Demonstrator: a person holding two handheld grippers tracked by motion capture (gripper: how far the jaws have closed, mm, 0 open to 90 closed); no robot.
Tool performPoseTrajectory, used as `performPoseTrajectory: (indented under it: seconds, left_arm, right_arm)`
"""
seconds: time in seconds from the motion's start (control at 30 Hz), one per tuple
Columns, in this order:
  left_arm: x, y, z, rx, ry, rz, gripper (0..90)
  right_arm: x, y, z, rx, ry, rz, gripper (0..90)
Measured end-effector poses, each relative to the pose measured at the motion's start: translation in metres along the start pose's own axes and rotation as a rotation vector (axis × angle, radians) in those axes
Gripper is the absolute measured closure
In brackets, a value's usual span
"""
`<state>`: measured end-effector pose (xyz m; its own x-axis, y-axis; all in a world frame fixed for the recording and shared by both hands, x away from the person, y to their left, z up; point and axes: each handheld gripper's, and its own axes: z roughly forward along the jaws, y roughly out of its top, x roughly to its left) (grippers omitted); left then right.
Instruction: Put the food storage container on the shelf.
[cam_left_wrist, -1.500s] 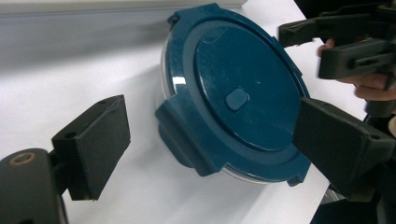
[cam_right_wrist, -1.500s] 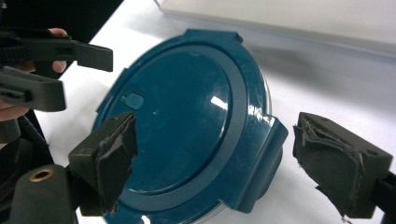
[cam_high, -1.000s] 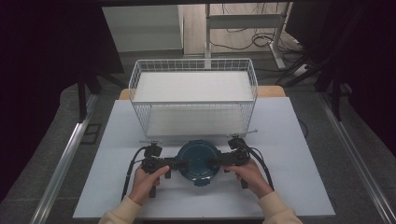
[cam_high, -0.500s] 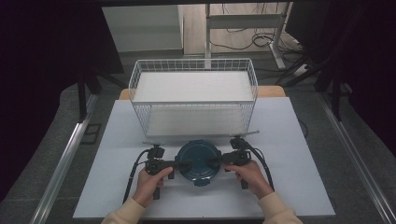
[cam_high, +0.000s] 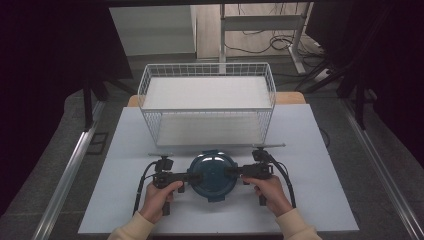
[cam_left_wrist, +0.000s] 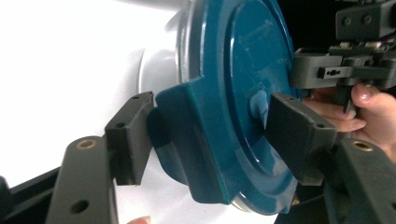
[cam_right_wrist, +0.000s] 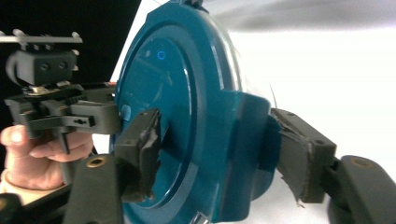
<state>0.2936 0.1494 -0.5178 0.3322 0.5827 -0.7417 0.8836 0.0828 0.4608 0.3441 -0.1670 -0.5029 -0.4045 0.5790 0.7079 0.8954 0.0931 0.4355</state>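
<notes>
A round container with a teal lid (cam_high: 212, 175) sits at the front middle of the white table (cam_high: 320, 200), between my two grippers. My left gripper (cam_high: 195, 176) is shut on the lid's left side clip (cam_left_wrist: 187, 140); one pad (cam_left_wrist: 133, 135) presses the clip's outside and the other pad (cam_left_wrist: 296, 135) lies on the lid's top face. My right gripper (cam_high: 232, 173) is shut the same way on the opposite clip (cam_right_wrist: 245, 154), with torn pads (cam_right_wrist: 140, 149) on either side. A clear body (cam_left_wrist: 156, 70) shows beneath the lid. Whether the container rests on the table or is lifted cannot be told.
A white wire basket (cam_high: 207, 110) stands across the table just behind the container, open at the top. The table's front edge is close under the person's hands (cam_high: 157, 197). Dark floor, metal rails and cables surround the table.
The container and both grippers have drifted slightly toward the table's front edge. Both grips stay the same.
</notes>
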Motion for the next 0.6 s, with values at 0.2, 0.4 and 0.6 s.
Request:
performPoseTrajectory:
  seconds: [0.2,0.4,0.6]
  left_arm:
    - [-0.006,-0.002,-0.002,-0.023,0.009,0.014,37.3]
    - [-0.007,-0.003,-0.004,-0.02,0.006,0.017,37.9]
    - [-0.01,-0.004,-0.007,-0.018,0.013,0.041,38.1]
  right_arm:
    - [0.003,-0.009,-0.009,-0.028,0.009,-0.006,40.0]
    - [0.008,-0.012,-0.012,-0.037,0.0,-0.039,41.0]
    - [0.013,-0.012,-0.013,-0.053,-0.008,-0.061,41.9]
